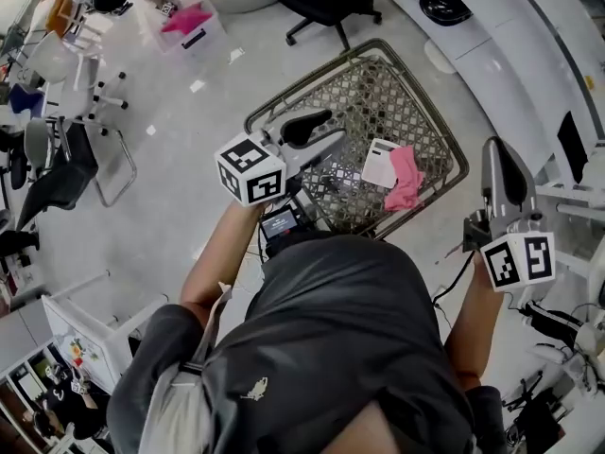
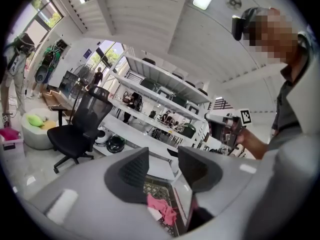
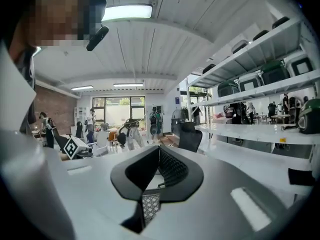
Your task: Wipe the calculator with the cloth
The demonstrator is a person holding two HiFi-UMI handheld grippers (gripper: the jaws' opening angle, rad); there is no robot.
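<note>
Holds nothing in left gripper [image 1: 321, 132], jaws apart; shows right gripper [image 1: 498, 151] pressed shut, empty. Finds calculator [image 1: 379, 163] flat on mesh table [image 1: 284, 93], below and just beyond left fingertips, well apart from right ones. Finds cloth [image 1: 406, 178] touching calculator's far side. Judges cloth soft, limp: pinch bunched middle. Judges calculator stiff, light, slide-prone: steady by short edge. Reads long axis running away from body; display end unclear.

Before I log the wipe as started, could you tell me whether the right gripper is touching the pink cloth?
Apart. The head view shows the right gripper held outside the basket, with open mesh between it and the cloth.
</note>
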